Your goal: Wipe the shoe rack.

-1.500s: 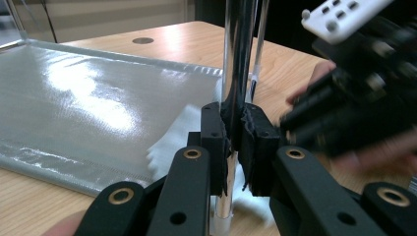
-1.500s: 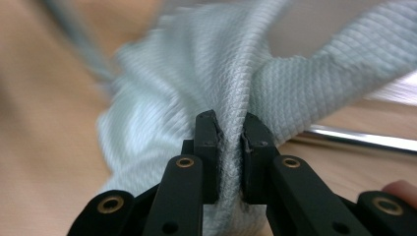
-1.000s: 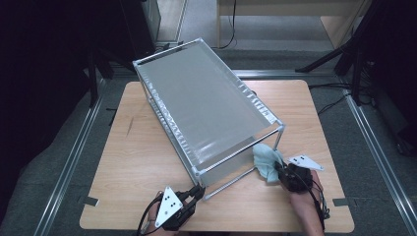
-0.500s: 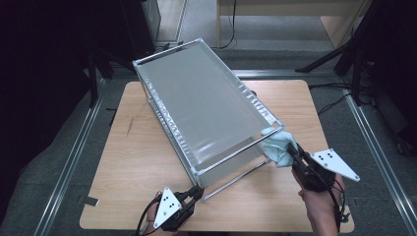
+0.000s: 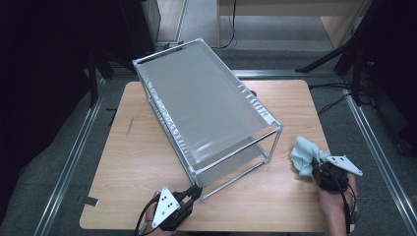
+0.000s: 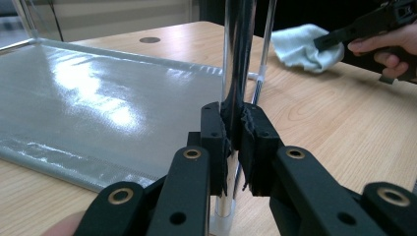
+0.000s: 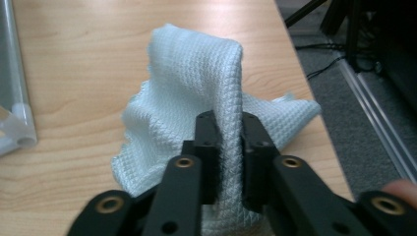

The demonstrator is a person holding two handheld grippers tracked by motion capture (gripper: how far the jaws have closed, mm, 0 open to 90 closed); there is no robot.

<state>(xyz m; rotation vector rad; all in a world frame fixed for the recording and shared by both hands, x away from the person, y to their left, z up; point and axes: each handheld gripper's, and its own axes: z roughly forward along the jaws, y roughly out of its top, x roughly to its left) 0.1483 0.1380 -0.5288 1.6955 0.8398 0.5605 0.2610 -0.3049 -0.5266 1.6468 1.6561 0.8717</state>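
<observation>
A metal-framed rack (image 5: 206, 103) with grey translucent shelves stands slantwise on the wooden table (image 5: 137, 162). My left gripper (image 5: 195, 192) is shut on the chrome post (image 6: 239, 49) at the rack's near corner, its pads (image 6: 215, 128) pressed on either side. To the right of the rack, a pale blue waffle cloth (image 5: 304, 152) rests on the table. My right gripper (image 7: 227, 128) pinches a raised fold of that cloth (image 7: 192, 73); its jaws have just been opening slightly, with the fold still between the pads. In the left gripper view the cloth (image 6: 297, 44) and right gripper (image 6: 324, 40) sit beyond the post.
Metal floor rails (image 5: 74, 152) run along both sides of the table. Dark stand legs and cables (image 5: 344, 64) stand at the back right. The table's right edge (image 5: 327, 142) is close to the cloth. A round hole (image 6: 149, 40) marks the tabletop behind the rack.
My right gripper has carried the cloth away from the rack's near right corner, out to the right onto the bare table. The left gripper has stayed on the post.
</observation>
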